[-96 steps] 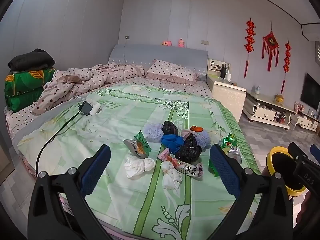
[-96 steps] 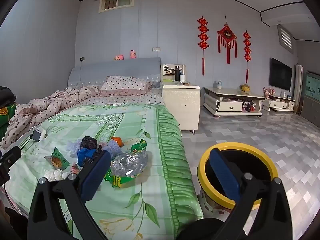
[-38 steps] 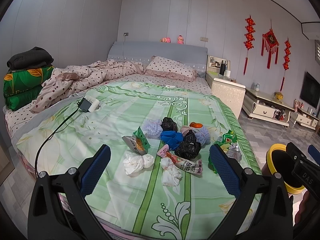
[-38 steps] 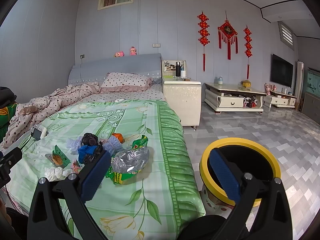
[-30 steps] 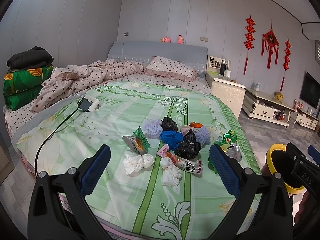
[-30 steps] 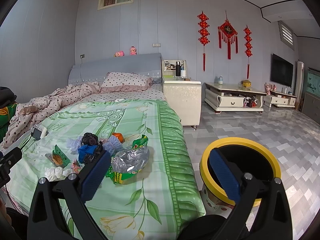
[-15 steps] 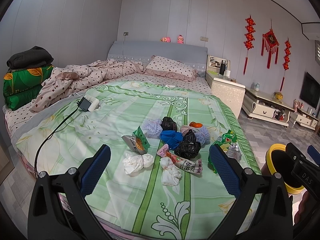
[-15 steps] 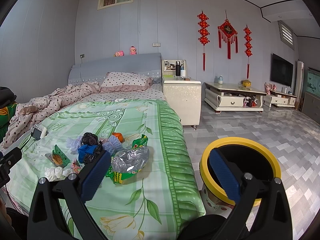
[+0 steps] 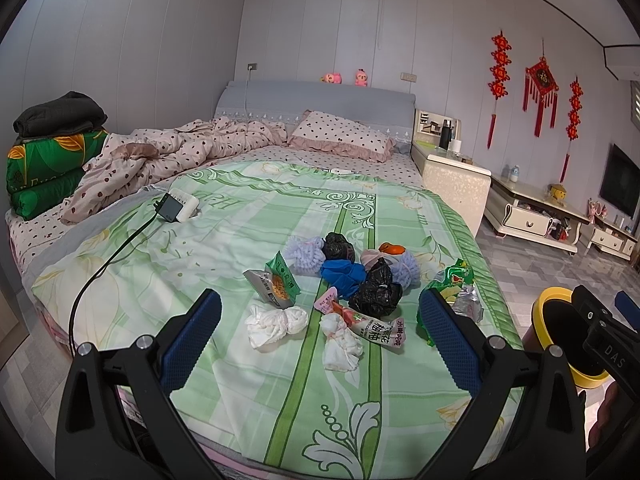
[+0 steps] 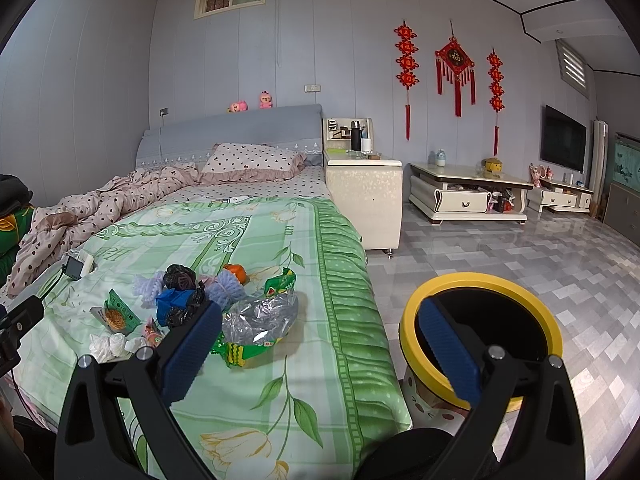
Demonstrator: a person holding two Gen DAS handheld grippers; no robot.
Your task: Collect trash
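Trash lies in a heap on the green bedspread: two white tissue wads, a black bag, a blue wrapper, a green snack packet, and a crumpled silver-green chip bag near the bed's right edge. A yellow-rimmed bin stands on the floor right of the bed; it also shows in the left wrist view. My left gripper is open and empty, short of the heap. My right gripper is open and empty, between the bed edge and the bin.
A charger with a black cable lies on the bed's left part. A crumpled dotted duvet and a pillow lie at the head. A nightstand and a low TV cabinet stand on the tiled floor.
Both views have shifted slightly over the last seconds. The trash and the bin have not moved. Both grippers have stayed open.
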